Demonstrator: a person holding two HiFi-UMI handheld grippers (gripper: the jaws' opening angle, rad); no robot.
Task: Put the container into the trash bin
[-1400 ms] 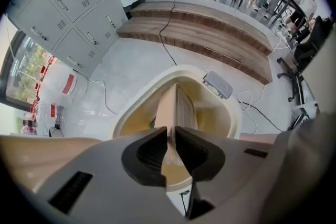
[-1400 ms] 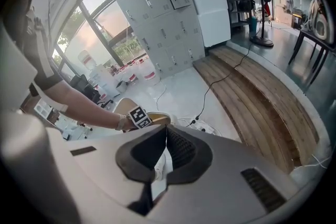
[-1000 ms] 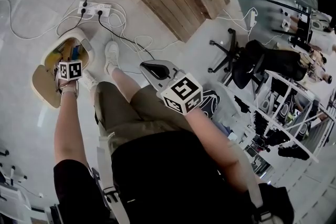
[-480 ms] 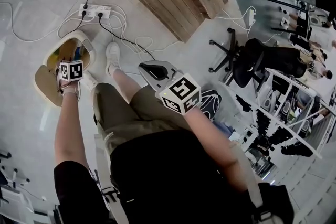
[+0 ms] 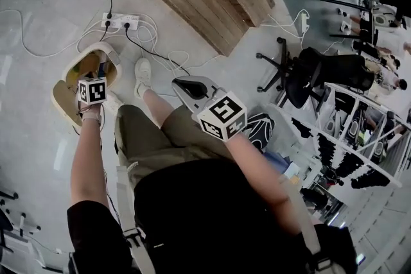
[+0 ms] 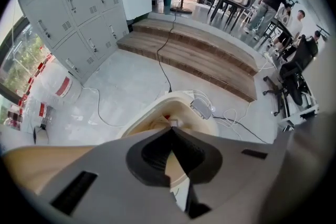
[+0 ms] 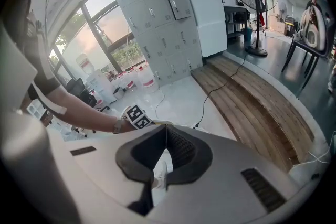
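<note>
At about the centre of the head view, the right grey two-jaw gripper point(image 7: 166, 128) is held clenched on nothing, while at 9 o'clock the left grey two-jaw gripper point(image 6: 171, 131) has just been lifted and its jaws, wide apart a moment ago, are now snapped together empty. Just beyond it at 10 o'clock, the cream oval plastic trash bin point(image 6: 145, 113) stands open. The container is judged to have been dropped inside, though it cannot be picked out among the contents, so the task looks essentially done.
</note>
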